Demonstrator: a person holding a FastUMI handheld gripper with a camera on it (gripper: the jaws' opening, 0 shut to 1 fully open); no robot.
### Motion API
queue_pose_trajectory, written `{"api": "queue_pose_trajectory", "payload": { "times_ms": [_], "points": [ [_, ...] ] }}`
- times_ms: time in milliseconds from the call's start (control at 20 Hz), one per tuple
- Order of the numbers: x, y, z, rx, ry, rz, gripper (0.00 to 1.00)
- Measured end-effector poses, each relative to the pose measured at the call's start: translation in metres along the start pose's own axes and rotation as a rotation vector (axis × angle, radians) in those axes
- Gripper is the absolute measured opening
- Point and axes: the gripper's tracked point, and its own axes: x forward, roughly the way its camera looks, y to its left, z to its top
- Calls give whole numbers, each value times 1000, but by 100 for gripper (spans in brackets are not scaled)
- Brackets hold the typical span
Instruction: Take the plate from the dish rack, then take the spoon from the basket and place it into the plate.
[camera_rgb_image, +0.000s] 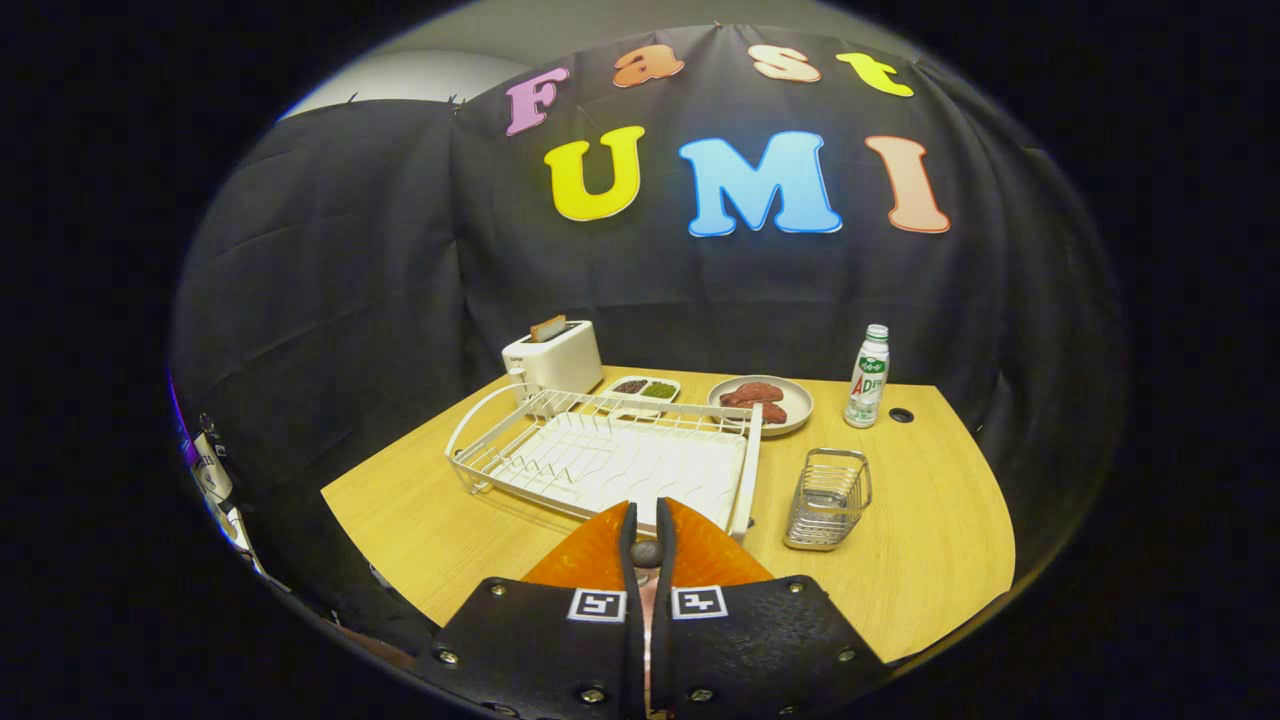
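The gripper (647, 515) has its two fingers almost shut, with just a thin gap between them. In that gap sits a small grey round thing. I think it is the end of the spoon (647, 552), and both fingers seem to pinch it. Most of the spoon is hidden by the fingers, so I cannot be fully sure.

Right under the fingers lies the orange plate (590, 550). It is on the near part of the table (930, 540), just in front of the dish rack (620, 465). The rack has nothing in it, so the first job, getting the plate out, looks done. The wire basket (828, 497), to the right of the rack, looks empty too, so the spoon seems to be out of it.

What is left, I think, is the last small bit: bring the spoon down into the plate and let go.

Farther away, behind the rack, a white toaster (552, 357) stands on the left. Next to it is a small dish (612, 384) with two kinds of food. To the right of that is a round plate of meat (797, 403), and a bottle (868, 377) stands far right.
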Motion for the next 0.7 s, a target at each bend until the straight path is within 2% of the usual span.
{"api": "queue_pose_trajectory", "payload": {
  "times_ms": [200, 400, 500, 550, 600, 700],
  "points": [
    [17, 17, -21, -8, 52, 36, 2],
    [24, 24, -49, -13, 129, 44, 2],
    [25, 19, -47, -13, 120, 20, 2],
    [22, 16, -45, -19, 116, 7, 5],
    [21, 15, -39, -19, 96, 2, 13],
    [14, 9, -29, -36, 70, -28, 22]
  ]
}}
